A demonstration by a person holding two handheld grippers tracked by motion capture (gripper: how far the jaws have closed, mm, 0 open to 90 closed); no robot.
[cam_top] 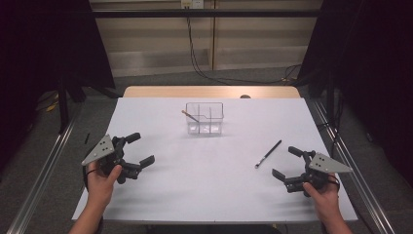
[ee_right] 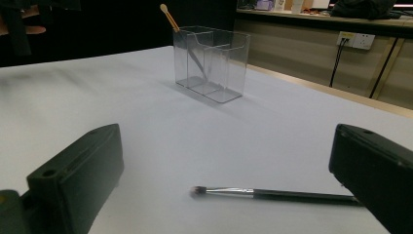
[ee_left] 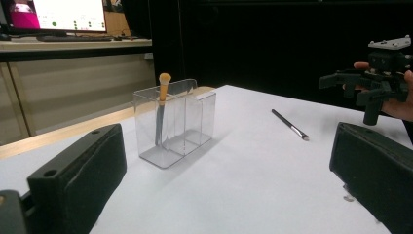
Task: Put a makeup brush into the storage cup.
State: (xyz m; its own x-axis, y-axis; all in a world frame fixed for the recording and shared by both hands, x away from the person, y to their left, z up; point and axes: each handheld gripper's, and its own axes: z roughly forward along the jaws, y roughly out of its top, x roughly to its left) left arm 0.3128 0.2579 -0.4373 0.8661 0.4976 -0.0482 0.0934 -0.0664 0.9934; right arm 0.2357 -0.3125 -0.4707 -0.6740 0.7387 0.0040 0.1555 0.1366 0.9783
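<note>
Right gripper view: found black brush [ee_right: 282, 194] flat on the table [ee_right: 160, 131], between the gaping right gripper [ee_right: 229, 170]; risked skidding away under a glancing pinch. Left gripper [cam_top: 137, 150] likewise gaped, empty.

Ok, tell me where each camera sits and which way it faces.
High view: above the person's side, looking forward and down; hands hold the left gripper and right gripper.
Left gripper view: rides that gripper, facing the clear organizer; own jaws below.
Right gripper view: low, facing the black brush.
All three share organizer and brush.
</note>
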